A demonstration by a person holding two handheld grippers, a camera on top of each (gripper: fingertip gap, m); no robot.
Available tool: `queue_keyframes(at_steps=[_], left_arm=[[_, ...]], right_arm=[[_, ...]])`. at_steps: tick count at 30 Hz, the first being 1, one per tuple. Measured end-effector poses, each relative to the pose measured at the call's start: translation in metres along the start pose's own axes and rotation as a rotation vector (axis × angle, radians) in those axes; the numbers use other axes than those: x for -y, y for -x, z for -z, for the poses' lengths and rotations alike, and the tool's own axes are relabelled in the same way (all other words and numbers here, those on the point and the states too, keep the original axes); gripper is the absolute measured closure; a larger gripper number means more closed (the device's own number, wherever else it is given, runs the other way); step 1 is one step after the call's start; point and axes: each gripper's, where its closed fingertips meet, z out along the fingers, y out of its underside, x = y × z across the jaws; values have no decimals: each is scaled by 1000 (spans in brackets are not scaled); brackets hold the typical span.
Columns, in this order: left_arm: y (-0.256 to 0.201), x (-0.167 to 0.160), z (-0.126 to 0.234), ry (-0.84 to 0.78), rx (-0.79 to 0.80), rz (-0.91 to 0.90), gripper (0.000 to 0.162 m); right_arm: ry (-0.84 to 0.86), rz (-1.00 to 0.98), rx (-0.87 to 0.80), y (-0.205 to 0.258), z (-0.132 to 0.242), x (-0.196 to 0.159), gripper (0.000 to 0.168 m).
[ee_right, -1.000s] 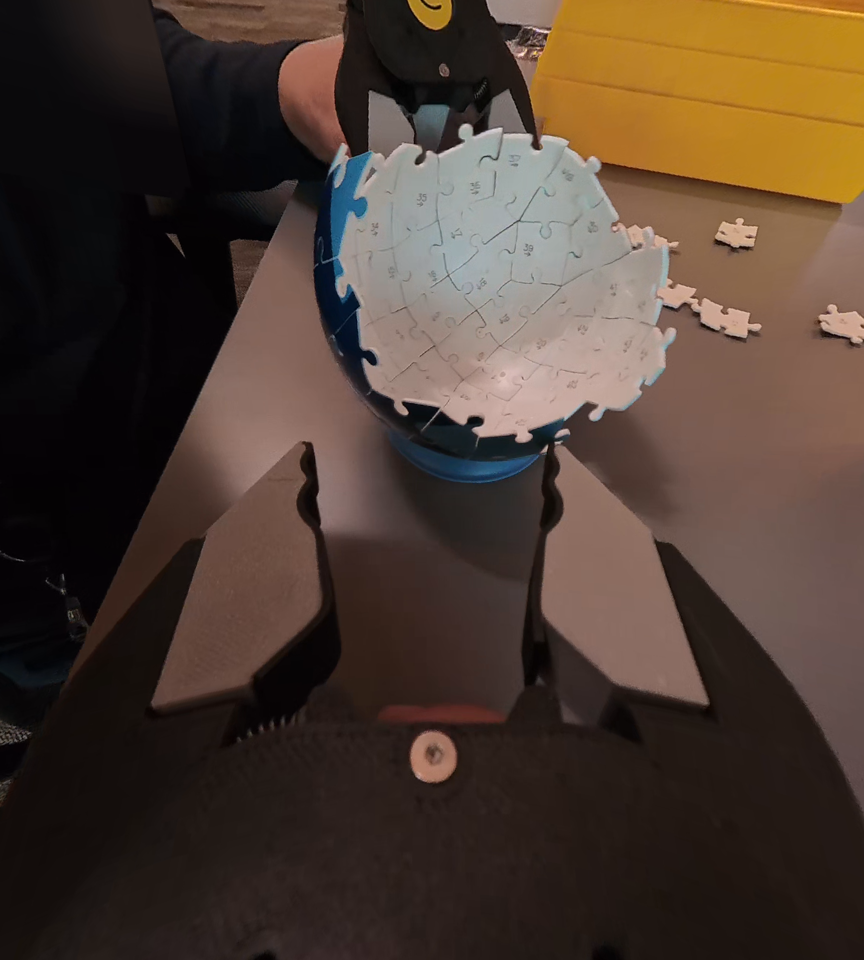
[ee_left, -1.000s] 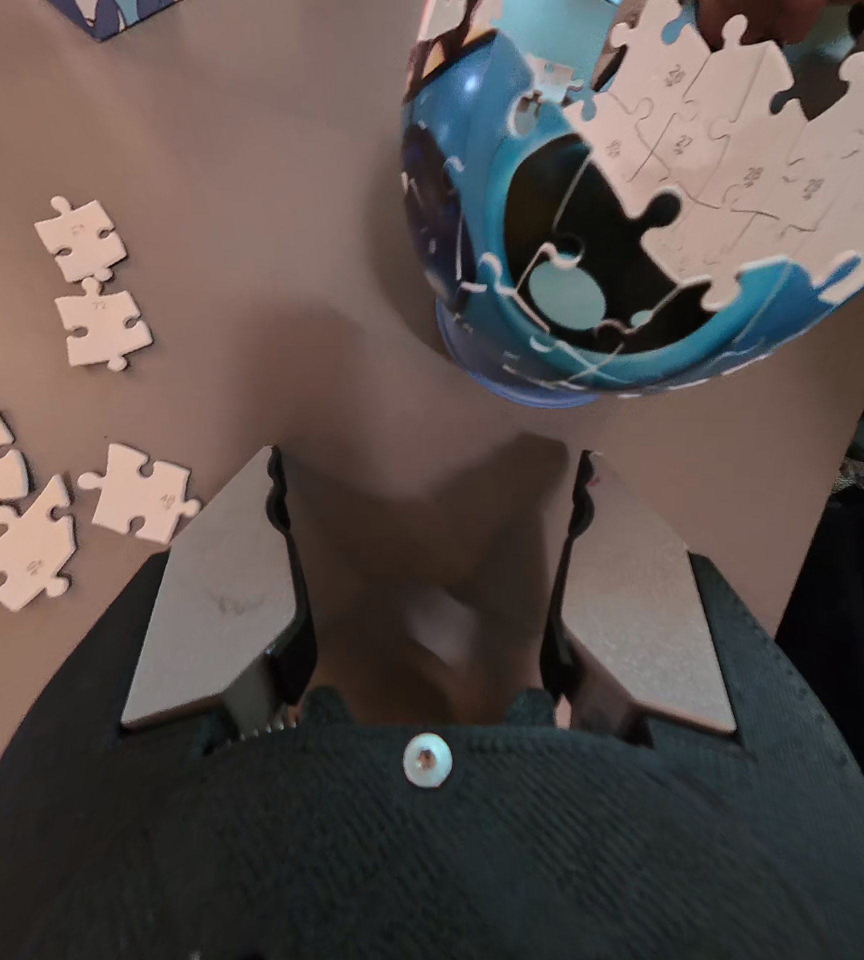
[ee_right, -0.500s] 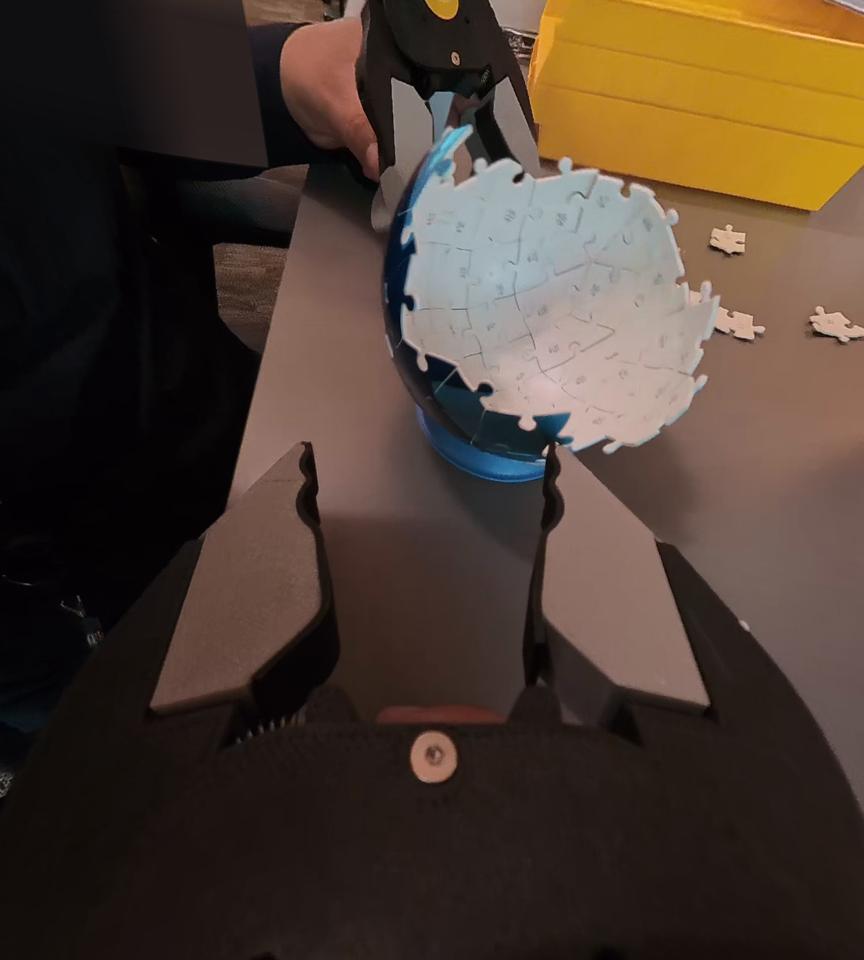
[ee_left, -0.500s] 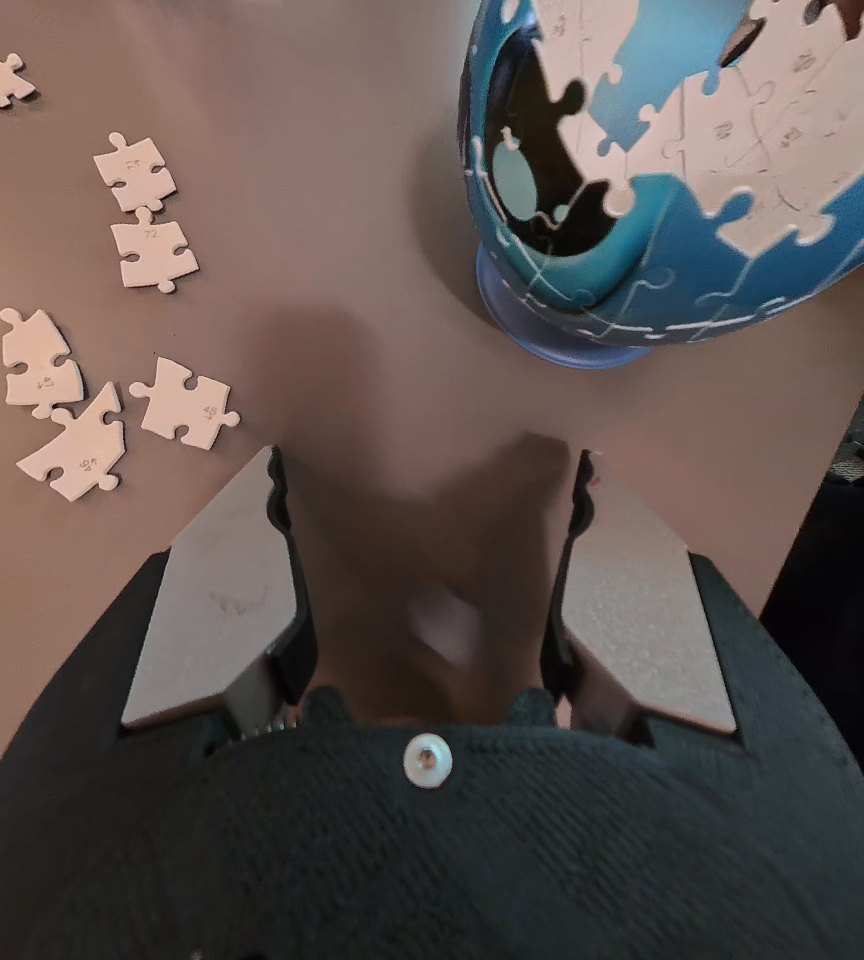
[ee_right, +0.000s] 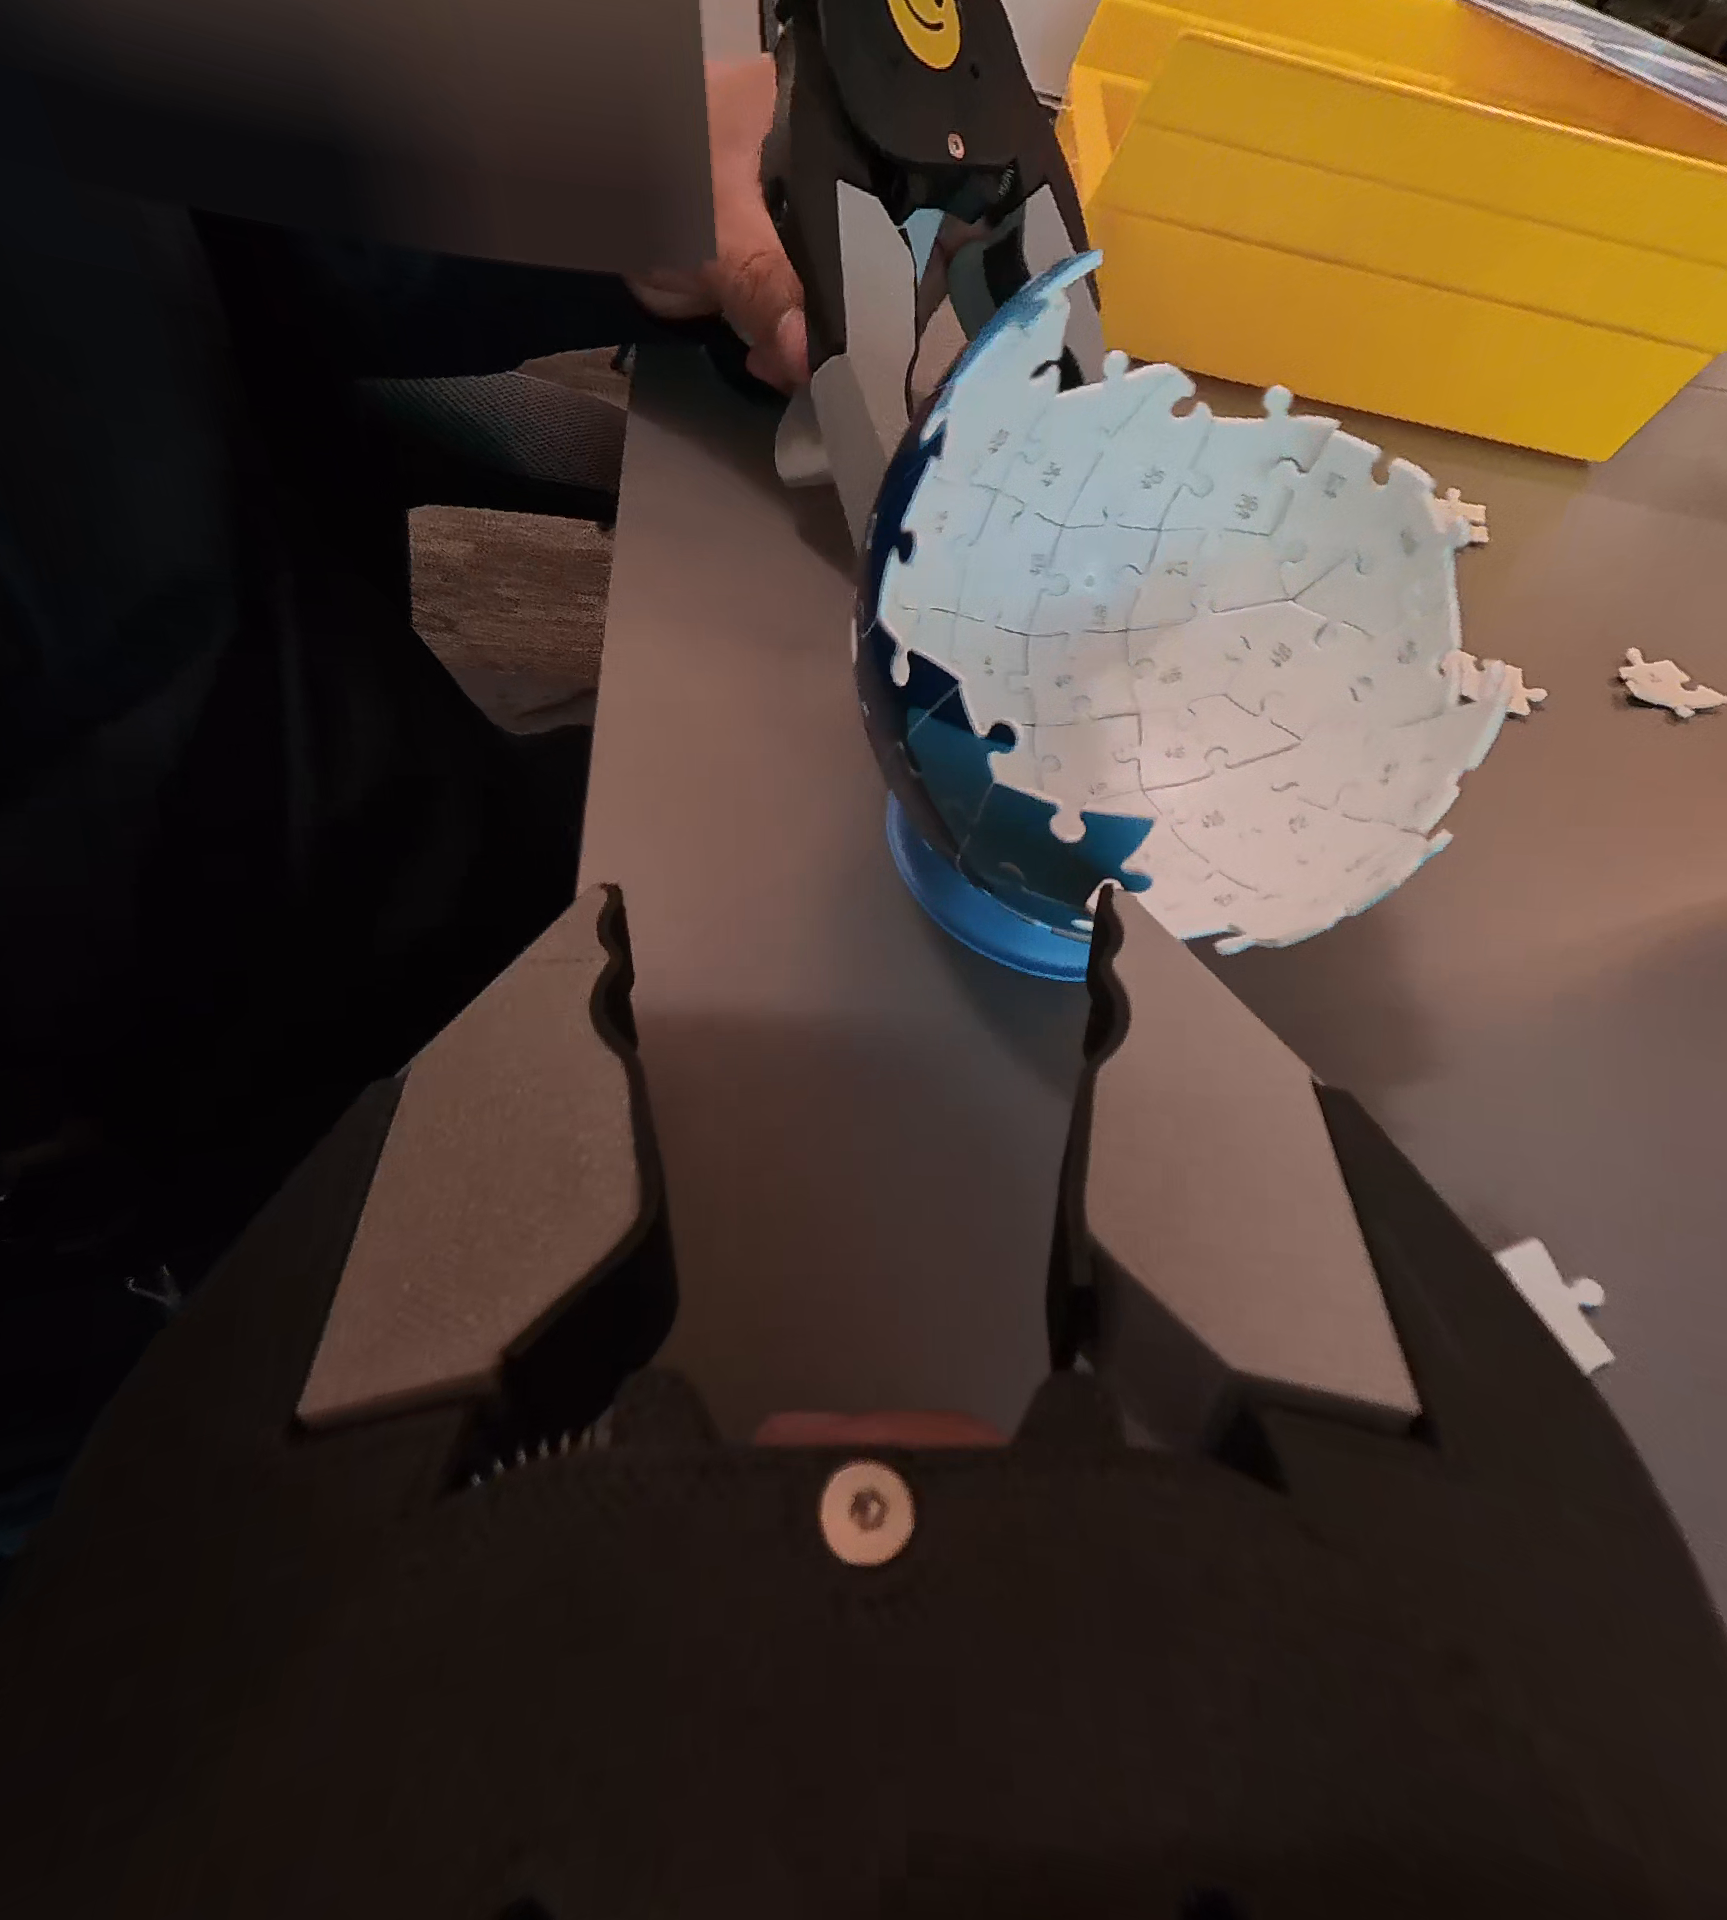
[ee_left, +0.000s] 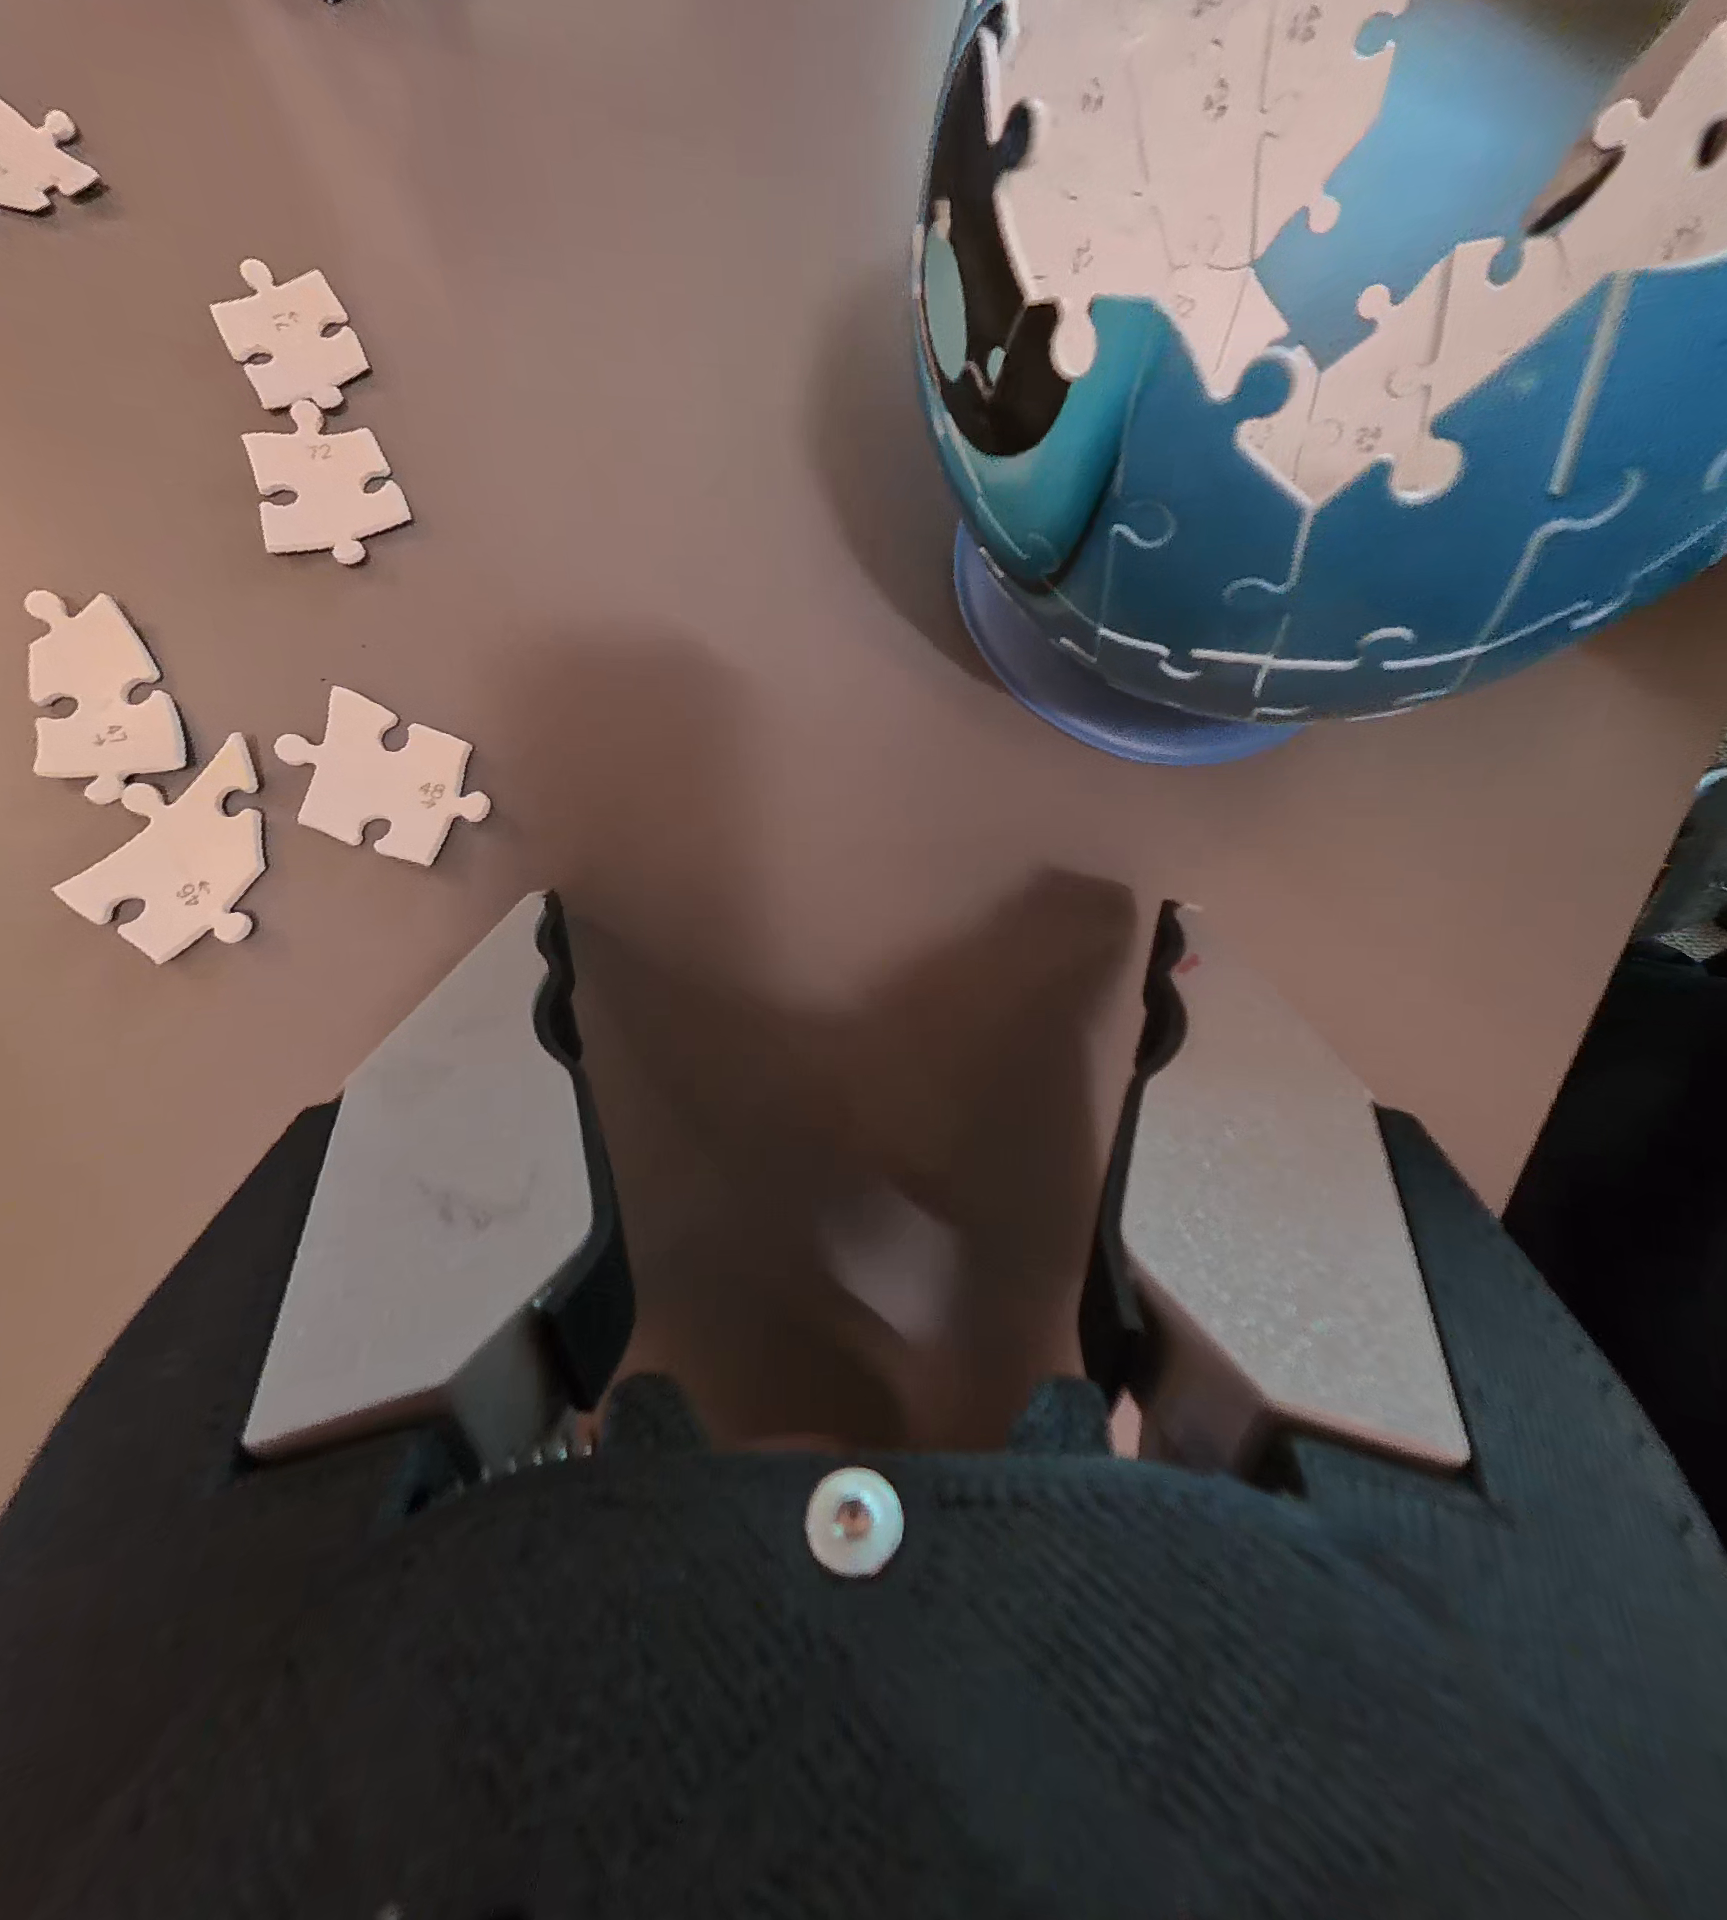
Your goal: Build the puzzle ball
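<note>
The puzzle ball (ee_right: 1181, 665) is a half-built blue shell, open and tilted, its white numbered inner side showing, seated on a round blue base (ee_right: 994, 914) near the table edge. 6 loose white pieces (ee_left: 381, 774) lie face-down, well apart from it.

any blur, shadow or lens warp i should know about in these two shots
Left wrist view: the puzzle ball is soft and smeared at top right, the loose pieces are sharp, and the open left gripper throws a dark shadow on the table. Right wrist view: dim, a masked patch at top left, the yellow bin bowed by the wide lens.
</note>
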Motion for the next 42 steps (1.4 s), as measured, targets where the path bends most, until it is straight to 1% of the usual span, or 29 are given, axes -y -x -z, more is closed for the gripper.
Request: queue_keyframes(at_steps=[13, 21, 26, 29, 31, 33, 38, 40, 42], left_arm=[[0, -5, 6, -5, 17, 10, 53], [1, -14, 18, -17, 42, 36, 53], [2, -17, 22, -24, 50, 48, 53], [2, -19, 24, -26, 52, 54, 53], [1, -21, 26, -26, 50, 59, 53], [1, -21, 28, -32, 52, 61, 53], [3, -14, 33, -84, 60, 47, 60], [12, -10, 34, -101, 104, 26, 60], [27, -8, 34, -100, 169, 7, 60]], right_arm=[[-19, 24, 8, 28, -20, 17, 88], [-40, 6, 17, 36, -38, 30, 90], [-45, 0, 16, 38, -42, 33, 89], [-70, -15, 7, 40, -31, 34, 85], [-90, -19, -11, 40, -15, 34, 84], [-91, -13, -70, 31, 7, 29, 87], [82, -28, -306, -35, 62, -16, 91], [163, -18, -351, -60, 72, -33, 92], [231, -9, -360, -82, 75, -47, 93]])
